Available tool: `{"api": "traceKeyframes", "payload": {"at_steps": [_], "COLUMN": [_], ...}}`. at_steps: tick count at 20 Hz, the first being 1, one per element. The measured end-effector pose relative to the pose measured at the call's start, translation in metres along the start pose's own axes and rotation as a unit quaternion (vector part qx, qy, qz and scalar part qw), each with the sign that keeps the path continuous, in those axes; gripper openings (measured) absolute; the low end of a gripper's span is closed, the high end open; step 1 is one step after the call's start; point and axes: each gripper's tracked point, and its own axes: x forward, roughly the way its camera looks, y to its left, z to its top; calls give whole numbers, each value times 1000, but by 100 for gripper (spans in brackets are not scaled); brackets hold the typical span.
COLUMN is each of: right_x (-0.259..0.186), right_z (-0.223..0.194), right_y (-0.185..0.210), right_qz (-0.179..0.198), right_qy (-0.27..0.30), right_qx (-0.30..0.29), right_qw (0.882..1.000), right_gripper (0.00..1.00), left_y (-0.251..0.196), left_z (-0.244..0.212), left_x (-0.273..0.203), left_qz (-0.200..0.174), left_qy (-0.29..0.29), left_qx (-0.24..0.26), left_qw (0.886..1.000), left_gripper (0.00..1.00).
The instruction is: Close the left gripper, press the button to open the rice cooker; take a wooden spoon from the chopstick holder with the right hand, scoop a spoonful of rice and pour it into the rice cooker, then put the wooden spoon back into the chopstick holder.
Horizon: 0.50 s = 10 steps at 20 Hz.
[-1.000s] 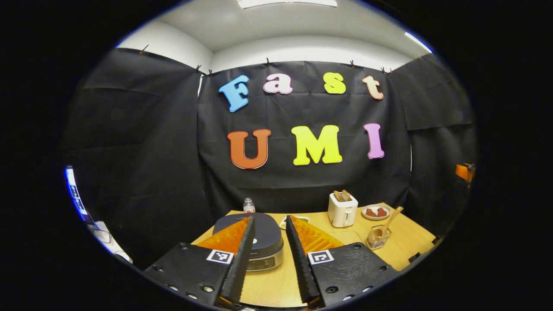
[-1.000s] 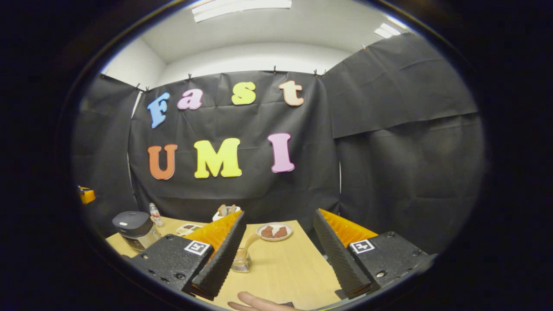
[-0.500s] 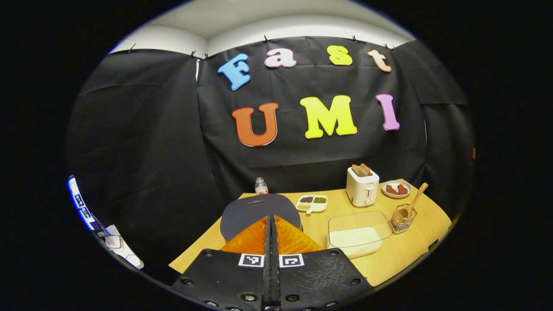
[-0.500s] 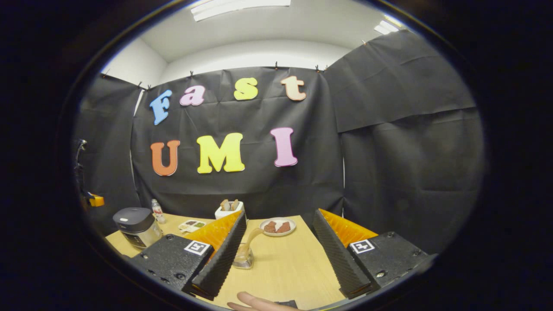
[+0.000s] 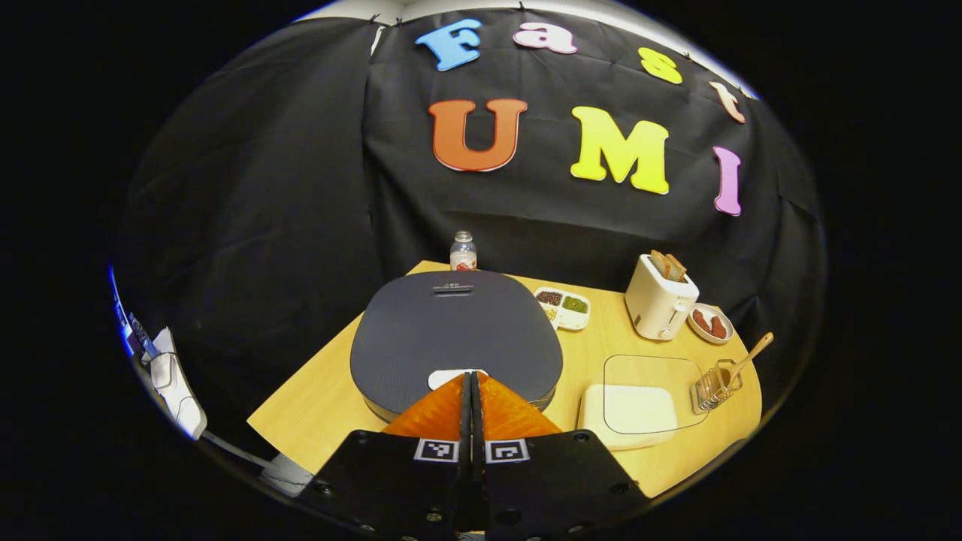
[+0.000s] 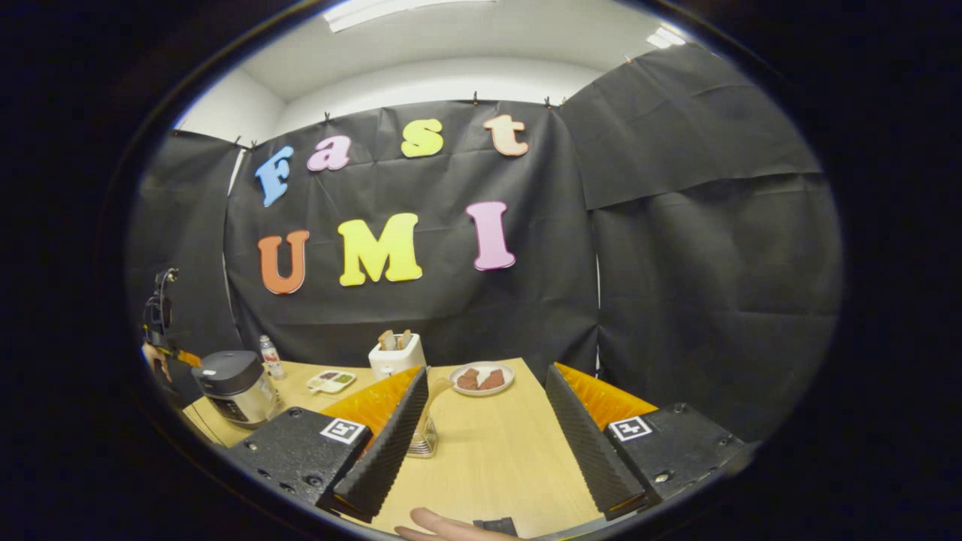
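Beyond the pressed-together left gripper [image 5: 471,378], rice cooker [image 5: 456,338] lid shut.

The left gripper [image 5: 471,379] has its orange fingers pressed flat together, their tips over the white button [image 5: 449,377] at the near edge of the rice cooker [image 5: 455,330], whose dark lid is down. To the right on the wooden counter [image 5: 316,398] sits a clear container of rice [image 5: 639,402], and just beyond it a chopstick holder [image 5: 714,385] with a wooden spoon [image 5: 751,355] leaning out. Farther back stand a small bottle [image 5: 463,252], a divided dish [image 5: 565,306], a white toaster [image 5: 660,297] and a plate [image 5: 710,323].
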Motion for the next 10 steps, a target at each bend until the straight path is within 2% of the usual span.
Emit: {"api": "traceKeyframes", "payload": {"at_steps": [4,5,6,9,10], "right_x": [4,4,4,5,6], "right_z": [-5,-6,-5,-5,-6], "right_y": [-5,-5,-6,-2,-2], "right_qz": [2,1,2,10,11], "right_qy": [5,4,3,-2,-1], "right_qx": [-2,-3,-3,-1,0], "right_qw": [1000,1000,1000,1000,1000], "right_gripper": [100,100,100,100,100], "left_y": [2,2,3,4,5], "left_z": [-3,-11,-8,-16,-19], "left_x": [18,21,18,25,26], "left_qz": [-8,-9,-9,-4,-5], "left_qy": [6,22,11,41,60], "left_qx": [-8,-8,-1,0,-14], "left_qw": [1000,1000,1000,999,998], "left_gripper": [0,8,0,0,0]}}
